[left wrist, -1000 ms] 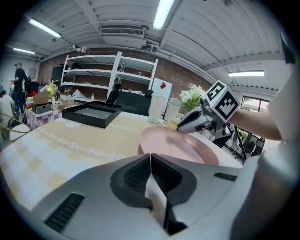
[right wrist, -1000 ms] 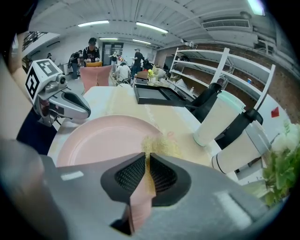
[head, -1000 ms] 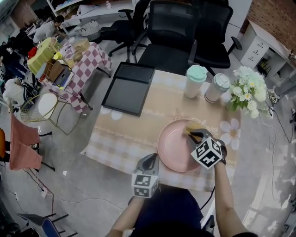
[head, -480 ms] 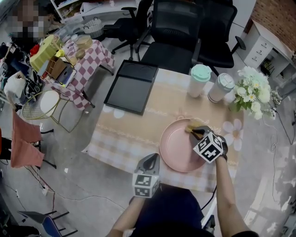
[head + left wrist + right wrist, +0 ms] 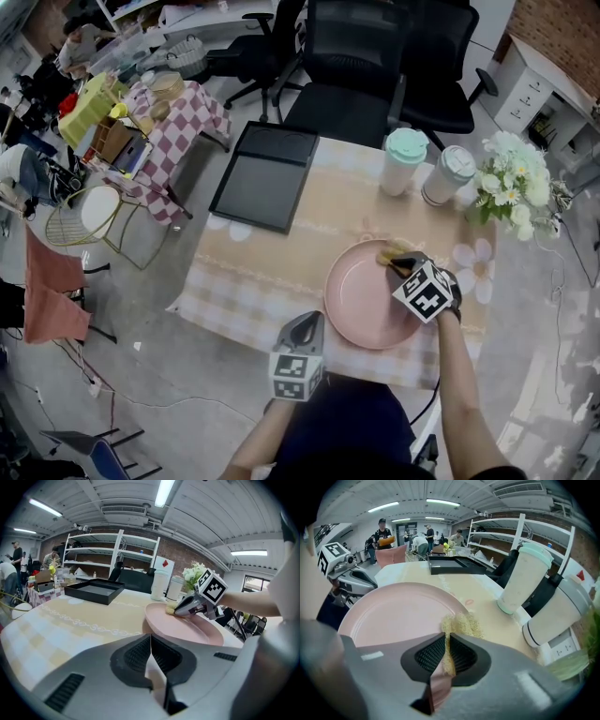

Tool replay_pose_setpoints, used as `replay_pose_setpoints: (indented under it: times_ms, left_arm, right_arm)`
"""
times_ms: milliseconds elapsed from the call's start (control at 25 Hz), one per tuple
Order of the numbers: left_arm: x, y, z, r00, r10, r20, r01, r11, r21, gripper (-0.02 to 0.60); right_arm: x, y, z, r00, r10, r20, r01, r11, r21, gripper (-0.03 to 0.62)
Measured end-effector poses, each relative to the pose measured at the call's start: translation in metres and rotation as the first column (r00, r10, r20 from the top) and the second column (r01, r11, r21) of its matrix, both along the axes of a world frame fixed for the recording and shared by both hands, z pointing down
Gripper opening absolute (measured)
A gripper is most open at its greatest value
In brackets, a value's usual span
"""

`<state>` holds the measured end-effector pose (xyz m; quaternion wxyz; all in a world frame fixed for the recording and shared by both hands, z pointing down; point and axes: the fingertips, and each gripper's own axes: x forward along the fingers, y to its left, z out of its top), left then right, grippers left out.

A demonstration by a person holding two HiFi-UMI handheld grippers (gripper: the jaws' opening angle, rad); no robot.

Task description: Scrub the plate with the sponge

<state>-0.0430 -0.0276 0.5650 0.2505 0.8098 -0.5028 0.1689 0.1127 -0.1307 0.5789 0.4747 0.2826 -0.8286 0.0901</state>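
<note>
Scrubbing seems barely begun: right gripper [image 5: 401, 265] clamps the sponge [image 5: 461, 624] on the plate's [image 5: 361, 305] upper-right rim; most surface looks left to scrub; left gripper [image 5: 306, 322], lower centre, closed on nothing.

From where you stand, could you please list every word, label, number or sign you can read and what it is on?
No readable words or numbers anywhere.
Left marker cube and right marker cube: black-and-white square patterns, no letters.
Mint-lidded cup and grey-lidded cup: no print visible.
Red diamond sign on a far cabinet: too small to read.
</note>
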Motion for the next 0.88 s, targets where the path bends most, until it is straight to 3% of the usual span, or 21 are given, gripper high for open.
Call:
replay_pose_setpoints:
  times_ms: [160,400,880]
  left_arm:
    - [-0.002,0.003,0.007,1.000,0.001,0.007,0.000,1.000,-0.015,0.012]
    - [-0.002,-0.001,0.003,1.000,0.000,0.000,0.000,1.000,-0.003,0.012]
    - [0.002,0.001,0.005,1.000,0.011,0.005,-0.011,1.000,-0.004,0.012]
  right_arm:
    - [0.000,0.001,0.000,0.999,0.035,0.007,-0.035,0.999,-0.016,0.032]
    - [-0.003,0.003,0.004,0.999,-0.013,-0.043,0.013,1.000,0.011,0.032]
    - [-0.004,0.012,0.004,1.000,-0.011,-0.024,0.010,1.000,-0.014,0.032]
